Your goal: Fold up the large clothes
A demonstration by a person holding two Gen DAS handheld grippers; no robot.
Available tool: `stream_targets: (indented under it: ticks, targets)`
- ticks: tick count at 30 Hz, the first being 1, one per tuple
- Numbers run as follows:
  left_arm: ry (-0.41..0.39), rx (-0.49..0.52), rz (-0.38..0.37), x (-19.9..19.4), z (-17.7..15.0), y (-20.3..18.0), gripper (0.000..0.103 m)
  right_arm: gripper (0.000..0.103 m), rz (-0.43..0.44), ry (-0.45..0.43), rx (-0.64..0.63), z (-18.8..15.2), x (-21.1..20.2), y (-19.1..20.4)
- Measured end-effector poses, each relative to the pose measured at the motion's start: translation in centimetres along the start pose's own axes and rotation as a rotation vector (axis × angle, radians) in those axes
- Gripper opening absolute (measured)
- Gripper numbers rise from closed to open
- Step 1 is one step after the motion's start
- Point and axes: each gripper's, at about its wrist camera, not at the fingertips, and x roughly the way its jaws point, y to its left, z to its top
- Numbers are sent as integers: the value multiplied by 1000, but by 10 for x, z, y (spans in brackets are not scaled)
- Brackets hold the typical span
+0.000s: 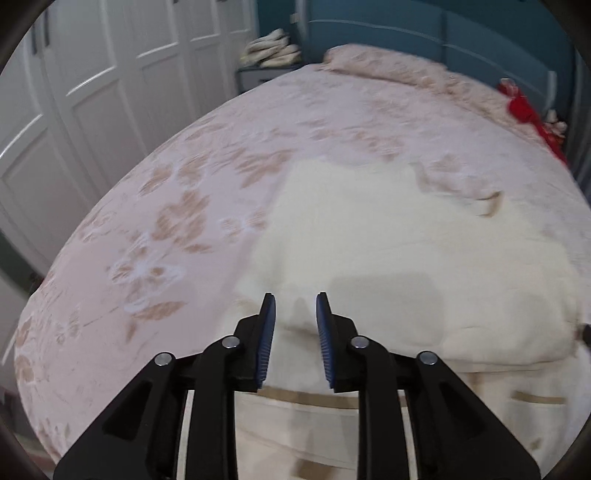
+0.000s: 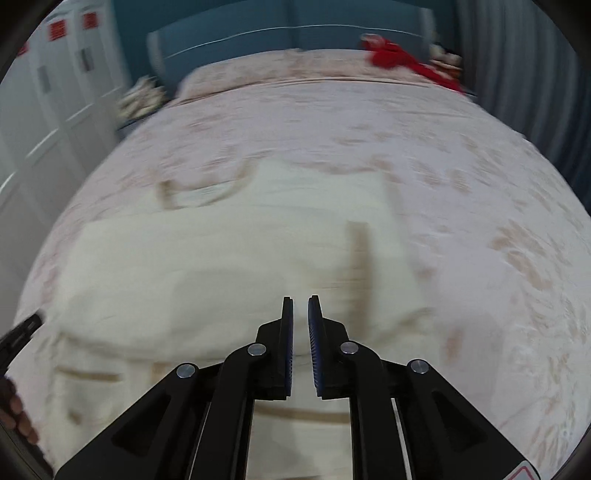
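A large cream garment with tan trim [image 1: 399, 251] lies spread and partly folded on the bed; it also shows in the right wrist view [image 2: 221, 258]. My left gripper [image 1: 295, 299] hovers over its near-left part, open and empty. My right gripper [image 2: 300, 301] hovers over its near-right part with the jaws a narrow gap apart and nothing between them. The tip of the left gripper [image 2: 22, 328] and a hand show at the left edge of the right wrist view.
The bed has a pink floral cover [image 1: 177, 221]. Pillows [image 1: 388, 62] and a red cloth [image 1: 524, 107] lie at the head by a teal headboard [image 1: 443, 33]. White wardrobe doors [image 1: 74, 92] stand left, with a nightstand stacked with linens [image 1: 269, 51].
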Motion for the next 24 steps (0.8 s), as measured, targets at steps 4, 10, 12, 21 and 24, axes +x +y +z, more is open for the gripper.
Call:
stream_targets:
  ticks: [4, 10, 12, 21, 24]
  targets:
    - [27, 48, -37, 14, 0, -34, 23, 12, 60, 11, -48, -2, 13, 38]
    - [96, 95, -4, 56, -20, -56, 23, 10, 55, 101, -71, -24, 57, 50]
    - [92, 99, 0, 61, -25, -57, 23, 7, 51, 113, -65, -30, 66, 47]
    - [43, 142, 42, 69, -39, -66, 23, 5, -20, 46, -129, -51, 73, 59]
    - [26, 150, 59, 71, -42, -69, 22, 5, -43, 24, -150, -53, 76, 62]
